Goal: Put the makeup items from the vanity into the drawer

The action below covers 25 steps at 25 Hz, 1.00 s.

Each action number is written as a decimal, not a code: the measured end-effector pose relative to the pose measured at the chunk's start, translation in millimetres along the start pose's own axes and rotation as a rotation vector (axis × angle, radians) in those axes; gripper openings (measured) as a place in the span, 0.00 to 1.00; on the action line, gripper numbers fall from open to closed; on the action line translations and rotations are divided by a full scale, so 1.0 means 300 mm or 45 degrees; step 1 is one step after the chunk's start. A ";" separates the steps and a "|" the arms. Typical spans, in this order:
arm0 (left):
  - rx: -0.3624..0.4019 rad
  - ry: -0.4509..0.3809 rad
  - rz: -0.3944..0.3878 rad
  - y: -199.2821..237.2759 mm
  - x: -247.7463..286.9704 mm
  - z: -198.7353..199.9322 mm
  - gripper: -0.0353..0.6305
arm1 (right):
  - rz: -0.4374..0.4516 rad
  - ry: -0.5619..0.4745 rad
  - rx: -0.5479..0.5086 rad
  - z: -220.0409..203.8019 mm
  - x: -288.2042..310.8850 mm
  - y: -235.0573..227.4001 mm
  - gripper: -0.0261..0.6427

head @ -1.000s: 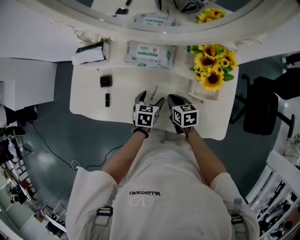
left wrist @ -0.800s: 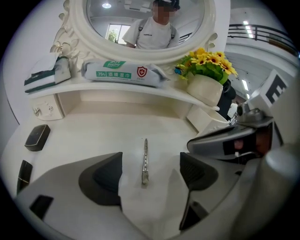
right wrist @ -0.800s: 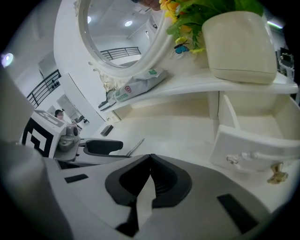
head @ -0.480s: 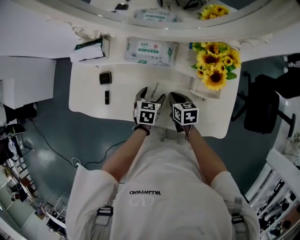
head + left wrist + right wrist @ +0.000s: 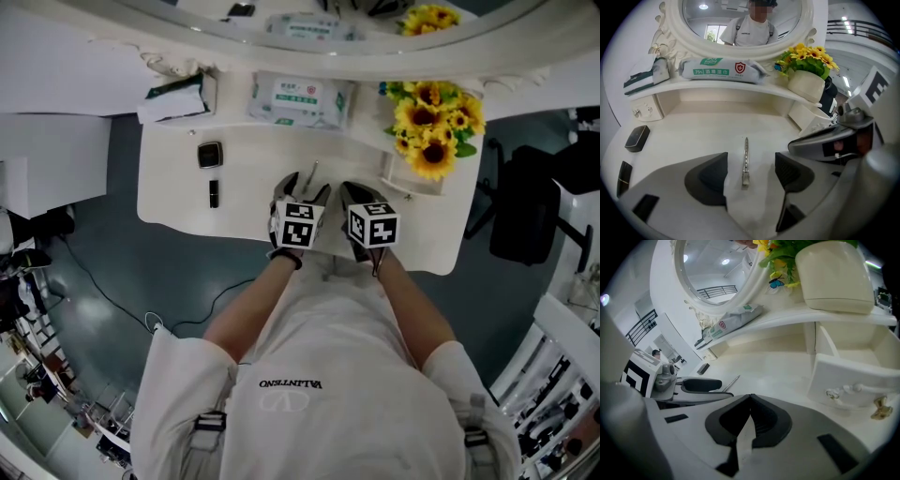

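Observation:
A thin metal makeup tool (image 5: pixel 746 161) lies on the white vanity top (image 5: pixel 253 197), pointing toward the mirror; it also shows as a thin metal stick (image 5: pixel 310 174) from above. My left gripper (image 5: pixel 749 171) straddles the tool's near end. Its jaws are closing, and both pads stand apart from the tool. From above, the left gripper (image 5: pixel 302 186) sits at the middle of the vanity. Beside it, my right gripper (image 5: pixel 354 194) is shut with nothing in it, its pads (image 5: pixel 751 420) meeting. The small drawer (image 5: pixel 843 369) stands pulled open at the right.
A dark compact (image 5: pixel 211 155) and a black lipstick (image 5: pixel 214 194) lie to the left. A wipes pack (image 5: pixel 300 97) and a tissue box (image 5: pixel 173 94) rest on the rear shelf. A pot of sunflowers (image 5: pixel 431 127) stands above the open drawer (image 5: pixel 398 183).
Both grippers have edged slightly forward over the vanity. Nothing has been picked up or moved.

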<state>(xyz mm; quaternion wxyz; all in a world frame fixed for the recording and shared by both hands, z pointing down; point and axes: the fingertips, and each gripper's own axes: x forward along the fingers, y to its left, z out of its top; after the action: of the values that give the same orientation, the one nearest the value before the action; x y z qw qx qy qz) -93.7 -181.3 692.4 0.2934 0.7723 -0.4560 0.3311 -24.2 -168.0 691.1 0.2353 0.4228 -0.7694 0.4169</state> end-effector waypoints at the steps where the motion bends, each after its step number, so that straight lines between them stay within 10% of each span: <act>1: 0.005 0.002 0.007 0.003 0.000 0.000 0.52 | 0.002 0.002 -0.002 0.000 0.001 0.002 0.06; 25: 0.103 0.026 0.112 -0.001 0.009 -0.001 0.12 | 0.006 -0.008 0.010 -0.002 -0.023 -0.008 0.06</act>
<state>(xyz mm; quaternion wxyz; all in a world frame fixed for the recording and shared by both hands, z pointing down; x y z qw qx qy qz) -92.4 -182.4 694.6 0.2516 0.7594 -0.4726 0.3697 -18.4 -165.1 687.5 0.2303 0.4234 -0.7694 0.4191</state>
